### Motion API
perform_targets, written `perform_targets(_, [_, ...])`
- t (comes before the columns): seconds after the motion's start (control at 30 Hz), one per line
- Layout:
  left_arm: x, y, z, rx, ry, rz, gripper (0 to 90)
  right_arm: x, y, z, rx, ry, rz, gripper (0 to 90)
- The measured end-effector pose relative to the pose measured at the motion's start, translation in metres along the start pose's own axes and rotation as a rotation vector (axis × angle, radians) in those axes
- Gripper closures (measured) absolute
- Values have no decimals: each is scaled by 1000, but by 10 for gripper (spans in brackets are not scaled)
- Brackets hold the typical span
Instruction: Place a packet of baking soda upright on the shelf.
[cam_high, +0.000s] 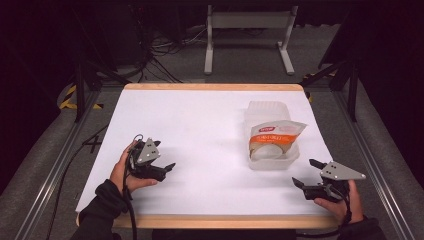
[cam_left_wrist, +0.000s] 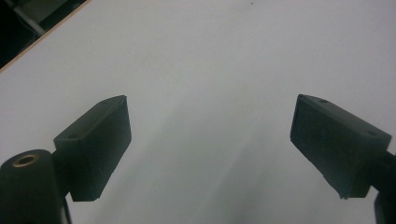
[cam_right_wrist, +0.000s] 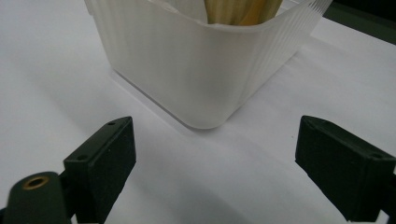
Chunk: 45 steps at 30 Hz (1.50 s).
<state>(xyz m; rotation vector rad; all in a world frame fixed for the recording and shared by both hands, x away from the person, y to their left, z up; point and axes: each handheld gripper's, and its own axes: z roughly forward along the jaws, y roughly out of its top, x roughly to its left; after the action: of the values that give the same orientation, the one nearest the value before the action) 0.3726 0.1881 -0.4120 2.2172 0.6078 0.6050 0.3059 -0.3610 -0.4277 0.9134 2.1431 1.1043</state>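
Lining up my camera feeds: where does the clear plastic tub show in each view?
High view: the tub sits right of centre on the white table, a snack bag inside.
Left gripper view: bare white table ahead, no tub.
Right gripper view: tub top centre, just beyond the open fingers.
Shared landmark: the white table.

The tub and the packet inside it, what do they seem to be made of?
The tub looks like thin frosted plastic: light passes through its milky, finely ribbed wall. The packet seems to be glossy printed plastic film, since it creases and shines, though coated paper is possible.
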Motion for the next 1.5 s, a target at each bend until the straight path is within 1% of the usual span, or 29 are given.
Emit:
perform_targets(0.03, [1,-4,-3,-7,8,-15,118,0,0,0,0,-1,-2,128])
perform_targets(0.07, [3,-9,-7,-16,10,-40,107,0,0,0,0,0,0,125])
perform_targets(0.13, [6,-17,-13,-24,16,-66,97,0,0,0,0,1,-2,123])
perform_targets(0.2, [8,-24,-17,-21,25,-91,75,-1,0,0,2,2,-1,120])
perform_targets(0.3, [10,-37,-24,-33,17,-128,64,-1,1,0,-1,-1,0,112])
perform_targets(0.37, [11,-43,-28,-42,15,-139,56,-3,0,0,-2,-6,6,107])
perform_targets(0.43, [12,-51,-34,-58,26,-157,54,-4,-1,0,-3,-12,12,101])
perform_targets(0.47, [13,-55,-37,-68,20,-170,52,-5,-1,0,-5,-14,14,100])
perform_targets(0.53, [15,-64,-44,-92,20,-212,51,-7,-2,-1,-10,-25,20,93])
perform_targets(0.6, [16,-72,-49,-102,29,-233,48,-9,-2,-2,-18,-34,30,90])
perform_targets(0.63, [16,-75,-51,-110,34,-250,47,-9,-2,-3,-23,-37,33,89])
perform_targets(0.67, [17,-78,-53,-120,35,-258,47,-10,-3,-3,-24,-39,34,85])
perform_targets(0.73, [18,-82,-55,-131,53,-281,44,-11,-3,-3,-24,-42,43,82])
perform_targets(0.8, [18,-85,-57,-150,49,-304,43,-11,-3,-2,-25,-48,45,73])
perform_targets(0.87, [18,-88,-57,-163,56,-325,37,-10,-3,-1,-22,-51,41,72])
perform_targets(0.93, [17,-89,-57,-163,65,-327,37,-9,-2,-1,-27,-53,39,71])
perform_targets(1.07, [16,-88,-57,-182,59,-320,37,-8,-1,0,-23,-55,40,70])
perform_targets(1.13, [15,-88,-57,-179,65,-321,37,-7,-1,1,-20,-55,38,70])
perform_targets(1.23, [16,-87,-57,-182,64,-320,39,-7,-1,2,-19,-56,36,70])
perform_targets(1.27, [16,-87,-57,-183,61,-322,39,-7,-1,2,-19,-56,36,70])
perform_targets(1.3, [16,-87,-56,-180,42,-319,72,-8,-2,2,-19,-55,40,71])
perform_targets(1.47, [16,-86,-55,-174,46,-322,67,-8,-2,1,-25,-59,46,70])
perform_targets(1.5, [15,-85,-54,-167,57,-325,61,-9,-2,0,-27,-64,45,70])
